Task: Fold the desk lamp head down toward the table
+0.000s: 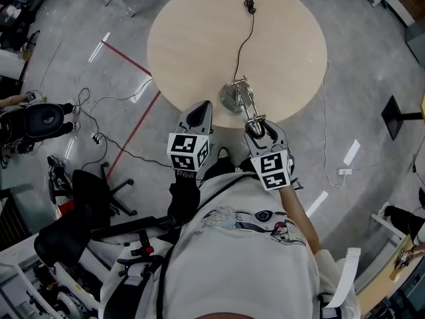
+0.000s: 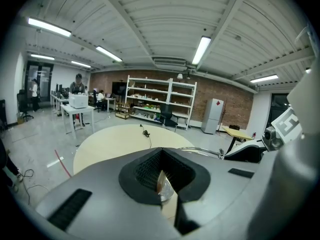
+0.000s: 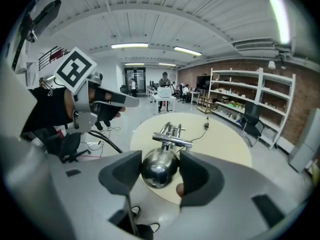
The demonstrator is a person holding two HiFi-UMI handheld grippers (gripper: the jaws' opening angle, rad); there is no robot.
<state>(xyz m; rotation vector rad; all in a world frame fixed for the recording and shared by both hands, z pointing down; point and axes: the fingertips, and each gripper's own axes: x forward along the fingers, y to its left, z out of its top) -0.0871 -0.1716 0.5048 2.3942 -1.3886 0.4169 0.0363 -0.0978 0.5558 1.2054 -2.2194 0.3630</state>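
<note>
Now my right gripper (image 3: 159,171) pinching lamp head (image 3: 158,165): polished metal ball, likely slippery, joints probably stiff. Grip widest part. Lamp at near edge of table (image 1: 199,38). My left gripper (image 2: 162,178) pressed together, empty.

The grey floor (image 1: 372,78) under me is glossy and throws back patches of light. A round pale-wood table (image 1: 199,38) stands at my 12 o'clock. A red tape line (image 1: 136,128) crosses the floor at 10 o'clock, and a black office chair (image 1: 86,198) sits at 8 o'clock. Far ahead, white open shelving (image 2: 160,101) stands against a brick wall (image 2: 230,106), with a white cabinet (image 2: 212,115) just beside it. Long strip lights (image 2: 201,50) line the ribbed white ceiling (image 2: 150,14).
</note>
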